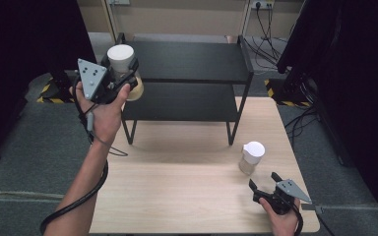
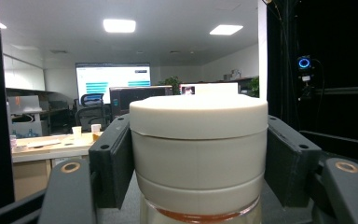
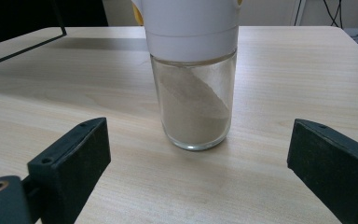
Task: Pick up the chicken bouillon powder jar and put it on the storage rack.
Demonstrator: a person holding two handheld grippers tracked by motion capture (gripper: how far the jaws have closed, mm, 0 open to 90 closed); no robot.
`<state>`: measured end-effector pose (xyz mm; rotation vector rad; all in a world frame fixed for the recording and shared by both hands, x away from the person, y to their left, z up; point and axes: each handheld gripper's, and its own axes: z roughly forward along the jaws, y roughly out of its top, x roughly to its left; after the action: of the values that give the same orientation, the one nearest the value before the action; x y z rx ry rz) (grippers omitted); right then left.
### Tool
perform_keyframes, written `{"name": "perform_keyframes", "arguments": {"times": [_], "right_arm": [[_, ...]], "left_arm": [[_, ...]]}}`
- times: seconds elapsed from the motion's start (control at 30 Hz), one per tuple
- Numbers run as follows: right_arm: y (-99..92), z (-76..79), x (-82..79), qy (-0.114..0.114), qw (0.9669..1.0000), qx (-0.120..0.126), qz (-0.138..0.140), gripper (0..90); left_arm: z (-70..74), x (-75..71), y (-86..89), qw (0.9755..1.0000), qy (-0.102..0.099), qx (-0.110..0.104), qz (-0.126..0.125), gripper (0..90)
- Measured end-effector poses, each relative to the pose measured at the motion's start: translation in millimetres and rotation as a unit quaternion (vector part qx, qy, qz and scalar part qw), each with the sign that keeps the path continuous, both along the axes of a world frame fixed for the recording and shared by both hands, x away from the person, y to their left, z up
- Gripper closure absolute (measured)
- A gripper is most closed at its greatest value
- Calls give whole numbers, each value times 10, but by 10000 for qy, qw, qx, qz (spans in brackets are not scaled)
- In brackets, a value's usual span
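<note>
- Left gripper [image 1: 119,73], at 10 o'clock: jaws clamped on jar [image 2: 198,154] by its white cap, held upright beside the rack [image 1: 192,61], likely for shelving.
- Right gripper [image 1: 268,184], at 5 o'clock: jaws spread wide, empty, aimed at second jar [image 3: 193,74].
- Second jar standing on the surface [image 1: 177,187], axis vertical, cap up.

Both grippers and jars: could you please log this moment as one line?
left gripper: shut on raised jar | right gripper: open, short of table jar | shelf: bare
</note>
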<state>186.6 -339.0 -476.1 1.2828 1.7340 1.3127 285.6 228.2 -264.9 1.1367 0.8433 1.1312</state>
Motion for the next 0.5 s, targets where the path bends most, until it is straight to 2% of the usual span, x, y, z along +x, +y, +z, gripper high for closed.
{"name": "perform_keyframes", "arguments": {"times": [0.23,0.5], "right_arm": [[1,4,4,9,10000,-10,2,60],[-4,-1,5,-8,10000,-18,16,60]], "left_arm": [[160,103,-16,10000,16,-27,82,336],[255,196,7,9998,54,-78,172,336]]}}
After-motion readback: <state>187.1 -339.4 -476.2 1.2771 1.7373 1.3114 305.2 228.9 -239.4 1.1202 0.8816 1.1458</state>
